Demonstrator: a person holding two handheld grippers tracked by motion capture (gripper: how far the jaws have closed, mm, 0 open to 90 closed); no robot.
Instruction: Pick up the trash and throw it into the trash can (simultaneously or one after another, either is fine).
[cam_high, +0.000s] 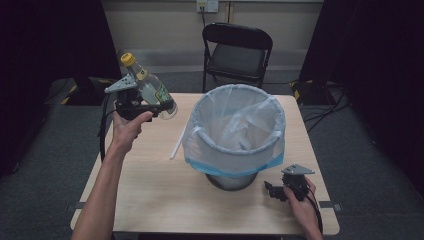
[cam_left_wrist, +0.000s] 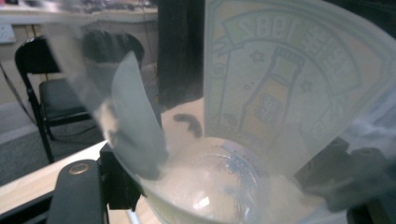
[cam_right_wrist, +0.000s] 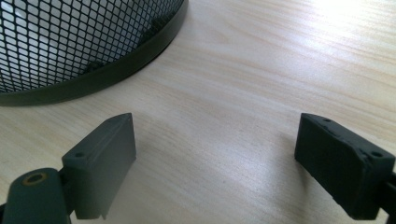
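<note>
A clear plastic bottle with a yellow cap and a pale label is held tilted above the table's far left corner, cap up and to the left. My left gripper is shut on its lower part. In the left gripper view the bottle sits base-first between the jaws. A black mesh bin lined with a clear bag stands at the table's middle. My right gripper rests low by the bin's base on the near right, jaws wide open over bare wood. The bin's mesh wall is just ahead of it.
A white straw-like stick lies on the wooden table left of the bin. A black folding chair stands beyond the far edge. Dark curtains hang on both sides, and cables run on the floor at right.
</note>
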